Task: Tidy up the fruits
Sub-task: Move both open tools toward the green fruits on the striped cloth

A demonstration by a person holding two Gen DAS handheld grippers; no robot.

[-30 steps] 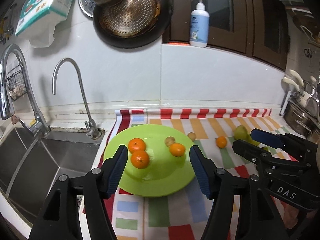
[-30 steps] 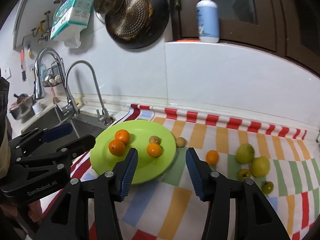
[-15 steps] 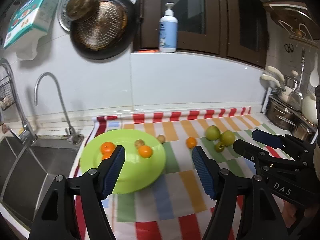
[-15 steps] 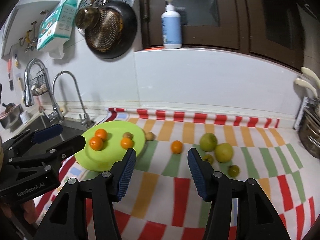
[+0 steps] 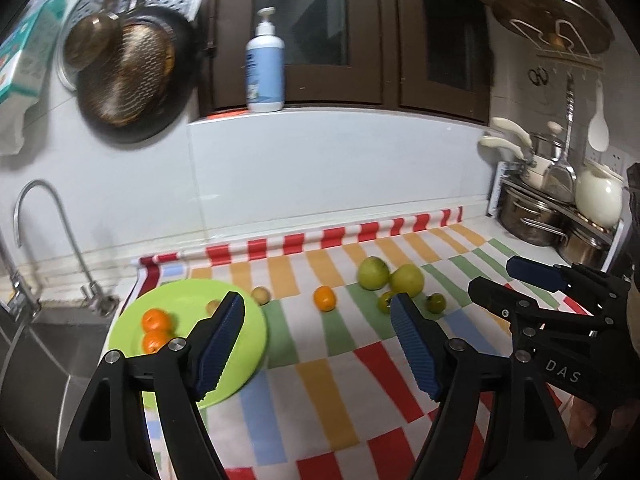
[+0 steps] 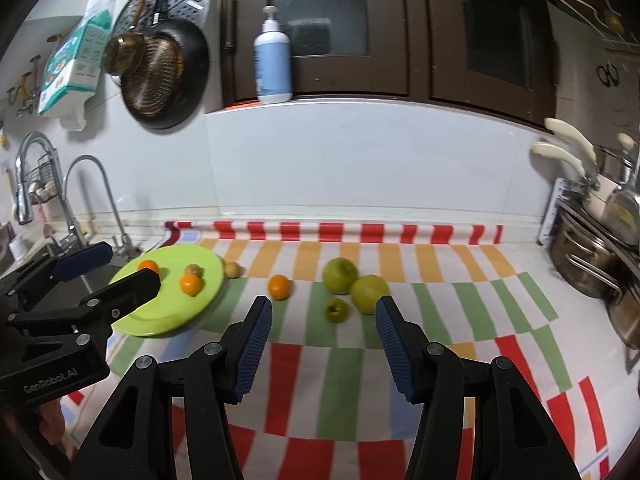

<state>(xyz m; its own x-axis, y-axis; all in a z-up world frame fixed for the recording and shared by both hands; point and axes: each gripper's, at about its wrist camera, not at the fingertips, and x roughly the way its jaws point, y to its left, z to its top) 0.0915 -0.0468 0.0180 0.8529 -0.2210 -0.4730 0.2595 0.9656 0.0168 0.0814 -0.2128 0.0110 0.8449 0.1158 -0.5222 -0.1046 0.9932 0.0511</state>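
A green plate (image 5: 180, 300) (image 6: 168, 308) lies at the left of the striped cloth, holding oranges (image 5: 157, 320) (image 6: 190, 283) and a small brown fruit (image 6: 194, 269). Another brown fruit (image 6: 233, 269) sits just off the plate. A loose orange (image 5: 324, 298) (image 6: 279, 287), two green apples (image 5: 373, 273) (image 6: 369, 293) and small green fruits (image 6: 336, 310) lie in the middle. My left gripper (image 5: 316, 340) is open and empty, above the cloth between plate and apples. My right gripper (image 6: 322, 344) is open and empty, short of the small green fruit.
A sink with taps (image 5: 48, 240) lies left of the plate. Steel pots (image 6: 588, 264) stand on a rack at the right. A pan (image 6: 164, 76) hangs on the wall, and a soap bottle (image 6: 273, 68) stands on the ledge.
Both grippers have pulled back and swung right, away from the plate, so the loose orange and apples now sit in the middle of both views. Both stayed open.
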